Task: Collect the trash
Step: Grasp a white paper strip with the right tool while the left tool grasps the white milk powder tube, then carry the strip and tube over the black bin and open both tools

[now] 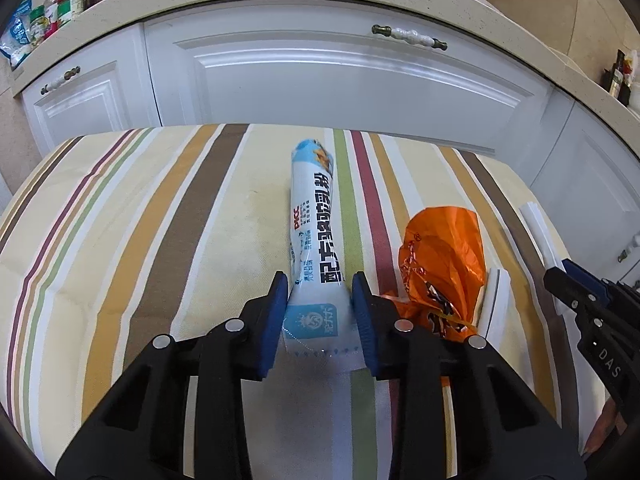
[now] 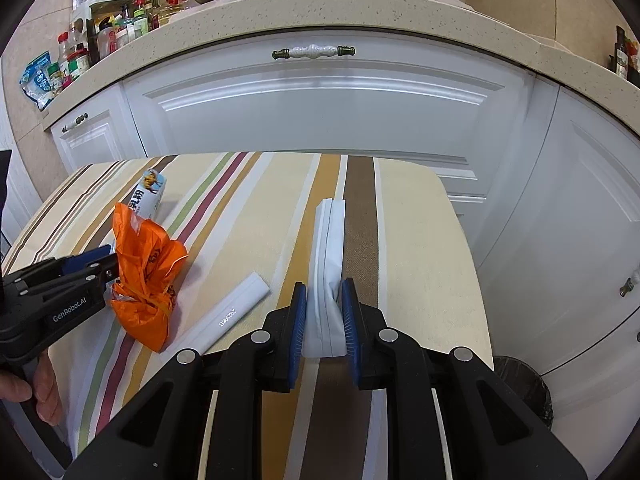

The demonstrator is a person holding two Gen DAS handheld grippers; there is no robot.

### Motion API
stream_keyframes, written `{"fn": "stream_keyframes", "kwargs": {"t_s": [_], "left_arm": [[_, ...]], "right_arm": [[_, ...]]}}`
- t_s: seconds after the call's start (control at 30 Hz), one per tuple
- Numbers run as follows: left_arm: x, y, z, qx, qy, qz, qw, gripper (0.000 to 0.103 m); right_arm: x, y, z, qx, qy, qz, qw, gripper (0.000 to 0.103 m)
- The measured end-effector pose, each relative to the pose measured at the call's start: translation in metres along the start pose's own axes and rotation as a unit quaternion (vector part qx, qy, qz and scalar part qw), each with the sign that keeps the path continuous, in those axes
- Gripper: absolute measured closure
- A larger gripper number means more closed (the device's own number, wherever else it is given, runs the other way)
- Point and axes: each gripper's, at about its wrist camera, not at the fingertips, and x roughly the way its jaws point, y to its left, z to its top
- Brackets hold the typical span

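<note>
Crinkled orange bag (image 1: 444, 264) beside glossy tubular packet (image 1: 316, 232).

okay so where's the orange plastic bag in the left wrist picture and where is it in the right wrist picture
Left wrist view: the orange plastic bag lies right of centre, just right of the left gripper and the blue-and-white sachet it grips.
Right wrist view: the bag lies at lower left, beside the other gripper's tip.
Shared landmark: the striped tablecloth under it, with the white cabinet handle behind.
</note>
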Motion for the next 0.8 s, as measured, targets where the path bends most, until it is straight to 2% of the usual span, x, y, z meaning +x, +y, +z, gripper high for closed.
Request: {"fn": "stream_keyframes", "kwargs": {"t_s": [0.27, 0.5, 0.67, 0.8], "left_arm": [[-0.013, 0.005, -0.003, -0.003, -0.019, -0.001, 0.9998, 0.075], [-0.050, 0.004, -0.014, 0.017, -0.045, 0.011, 0.9987, 0.075], [-0.079, -0.010, -0.027, 0.029, -0.051, -0.006, 0.9983, 0.075], [-0.096, -0.037, -0.039, 0.053, -0.049, -0.033, 0.9968, 0.075]], "right_arm": [[-0.005, 0.000, -0.003, 0.000, -0.003, 0.000, 1.000, 0.084], [-0.023, -0.004, -0.011, 0.008, -0.011, -0.003, 1.000, 0.084], [-0.044, -0.015, -0.024, 0.016, -0.017, -0.015, 1.000, 0.084], [-0.062, -0.030, -0.037, 0.026, -0.020, -0.033, 0.999, 0.084]]}}
